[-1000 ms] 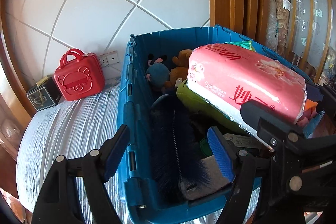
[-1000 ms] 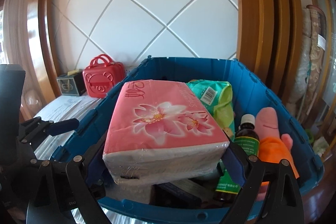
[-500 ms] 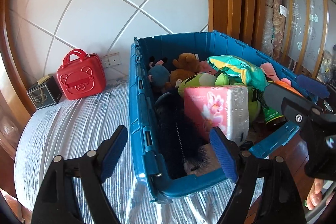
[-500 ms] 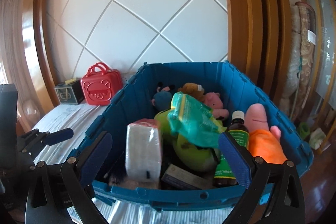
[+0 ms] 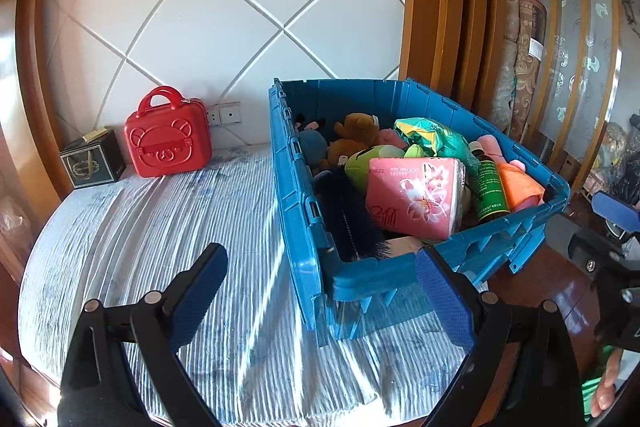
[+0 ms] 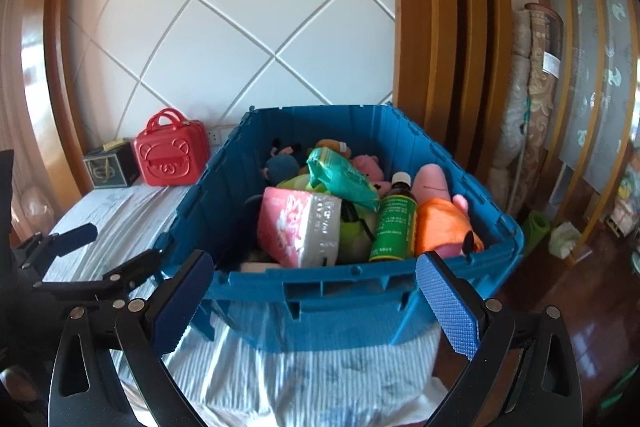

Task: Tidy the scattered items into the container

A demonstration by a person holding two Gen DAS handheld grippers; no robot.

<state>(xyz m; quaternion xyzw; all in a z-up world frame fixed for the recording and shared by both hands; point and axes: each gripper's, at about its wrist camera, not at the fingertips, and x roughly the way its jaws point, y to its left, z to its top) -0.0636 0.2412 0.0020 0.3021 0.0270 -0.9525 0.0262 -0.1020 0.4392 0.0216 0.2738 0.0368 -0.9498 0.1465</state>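
A blue plastic crate (image 5: 304, 195) (image 6: 340, 287) stands on the striped cloth. Inside lie a pink tissue pack (image 5: 416, 203) (image 6: 298, 227), tilted on its side, a green bottle (image 5: 488, 187) (image 6: 394, 227), a green packet (image 6: 340, 175), a black brush (image 5: 348, 223) and several plush toys. My left gripper (image 5: 320, 295) is open and empty, in front of the crate's near left corner. My right gripper (image 6: 316, 303) is open and empty, in front of the crate's near wall. Its blue pad also shows in the left wrist view (image 5: 616, 213).
A red bear-face case (image 5: 168, 143) (image 6: 172, 155) and a small dark box (image 5: 92, 159) (image 6: 110, 167) stand at the back left by the white panelled wall. Striped cloth (image 5: 140, 227) covers the surface. Wooden frames and rolled fabric (image 6: 532, 99) stand to the right.
My right gripper opened and let go of the pink tissue pack, which dropped into the crate and tipped on its side. Both grippers pulled back from the crate.
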